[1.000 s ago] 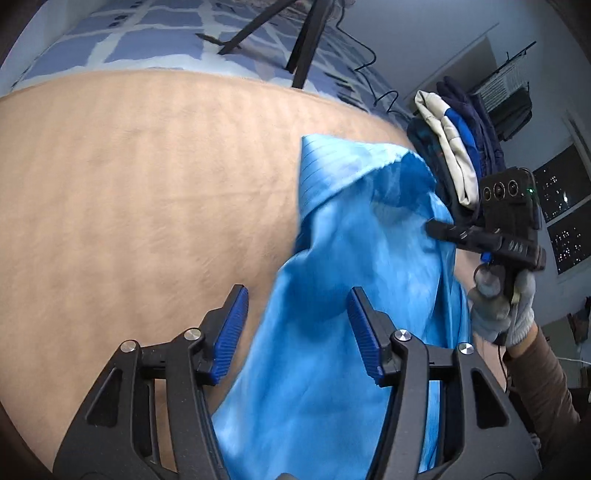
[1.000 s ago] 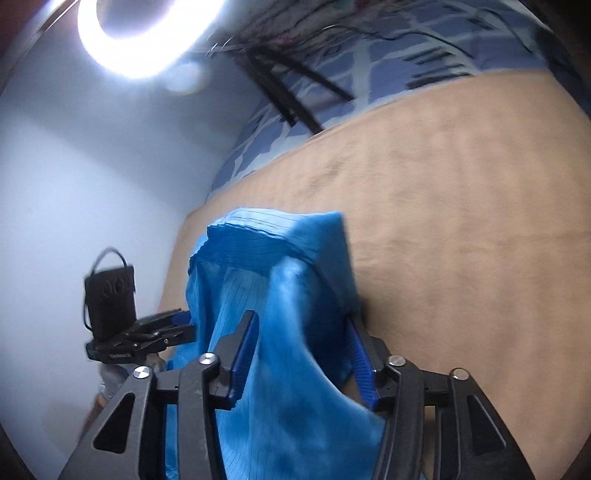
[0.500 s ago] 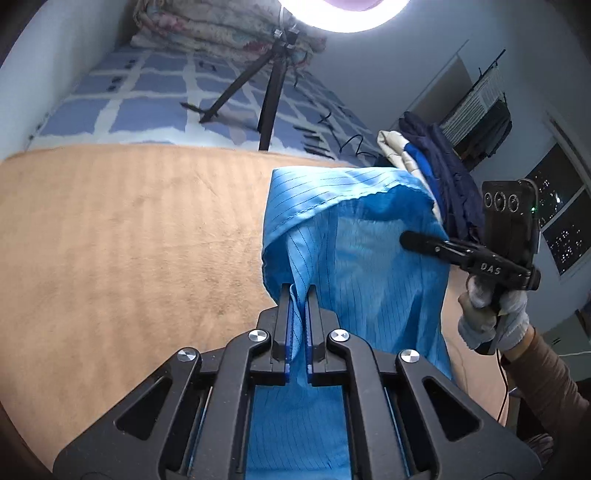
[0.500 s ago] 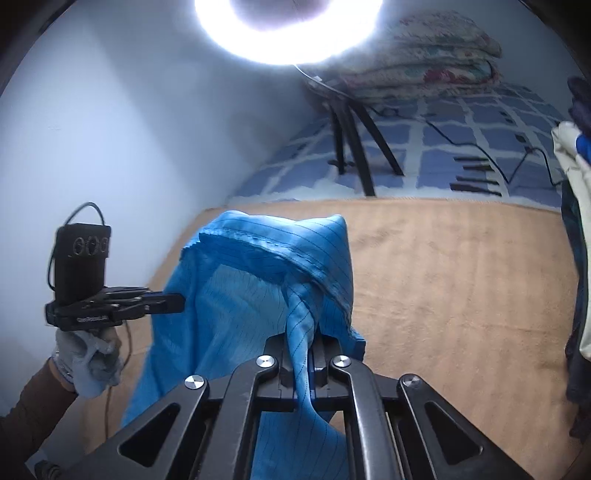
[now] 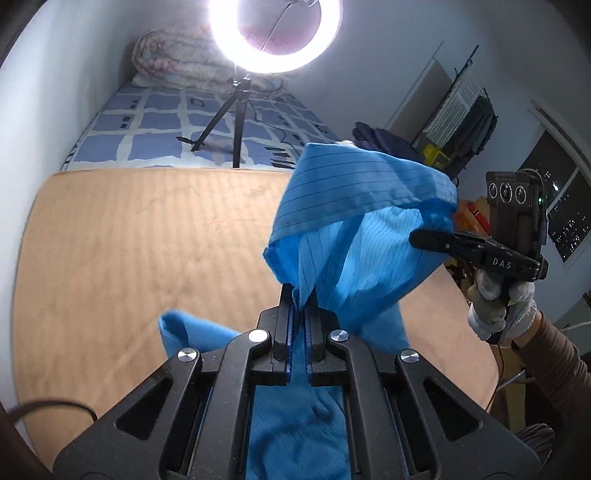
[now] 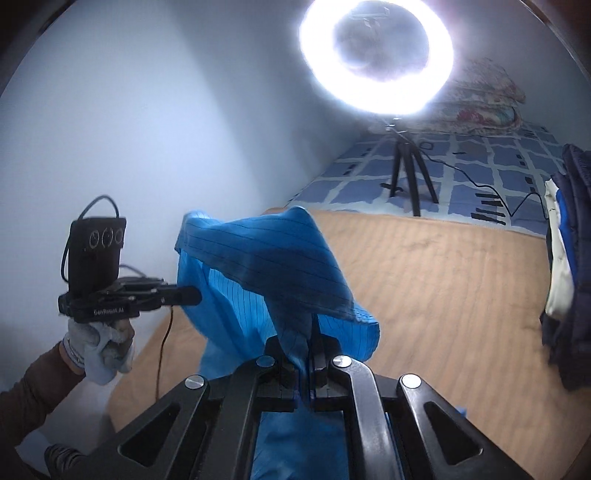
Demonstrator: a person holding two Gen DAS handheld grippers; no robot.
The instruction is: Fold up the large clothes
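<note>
A bright blue pinstriped garment [image 5: 364,236] hangs in the air above the tan blanket [image 5: 147,240]. My left gripper [image 5: 298,295] is shut on one edge of the cloth, which bunches up between its blue pads. My right gripper [image 6: 308,334] is shut on another edge of the same garment [image 6: 266,269]. The cloth drapes between the two grippers, and a lower part [image 5: 192,332] still trails on the blanket. Each view shows the other gripper from the side, held by a gloved hand [image 5: 498,306], its tip against the cloth.
A ring light [image 5: 273,33] on a tripod stands on a blue checked sheet [image 5: 155,133] beyond the blanket. A folded quilt [image 5: 173,59] lies at the far wall. A pile of dark and white clothes [image 6: 565,266] sits at the right edge.
Both grippers went from open around the cloth to shut on it, then rose together. The garment has lifted off the blanket and more of the room shows.
</note>
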